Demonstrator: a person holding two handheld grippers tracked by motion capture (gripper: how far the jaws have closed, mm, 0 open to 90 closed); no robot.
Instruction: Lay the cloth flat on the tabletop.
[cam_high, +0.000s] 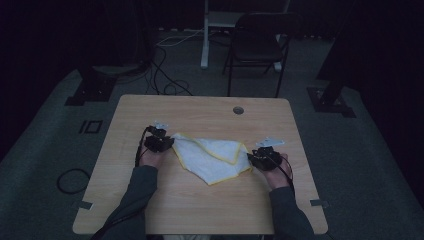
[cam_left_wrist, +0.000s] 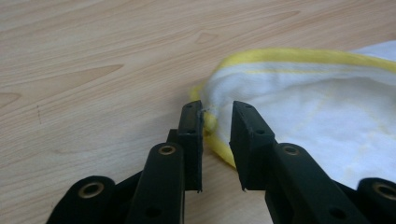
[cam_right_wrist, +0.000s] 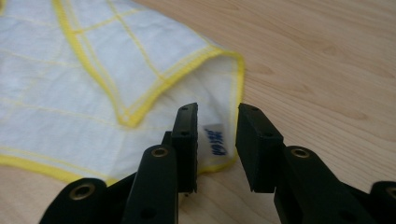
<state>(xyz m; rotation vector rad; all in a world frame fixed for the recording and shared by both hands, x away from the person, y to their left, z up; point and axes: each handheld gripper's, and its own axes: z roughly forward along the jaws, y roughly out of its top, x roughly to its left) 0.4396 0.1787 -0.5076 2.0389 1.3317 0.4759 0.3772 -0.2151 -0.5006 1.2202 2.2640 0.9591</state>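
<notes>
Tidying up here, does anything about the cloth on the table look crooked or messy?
Yes. The white cloth with yellow trim lies in an uneven fold on the table: one flap is turned over the middle, so its edges do not line up. No stain or tear shows.

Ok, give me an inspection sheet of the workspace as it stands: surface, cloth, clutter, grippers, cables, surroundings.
Surface: light wooden table, with a round cable hole near its far edge.
Job's things: white cloth with yellow edging, lying folded over itself in a rough triangle.
Clutter: nothing seen.
Grippers: left hand-held gripper open, the cloth's yellow hem between its jaws, one jaw close against it; right hand-held gripper open over the cloth corner with the label.
Cables: one trails from each gripper along the forearm; more lie on the floor behind the table, and a coil lies to the left.
Surroundings: dark room, grey floor, black chair behind the table.
</notes>
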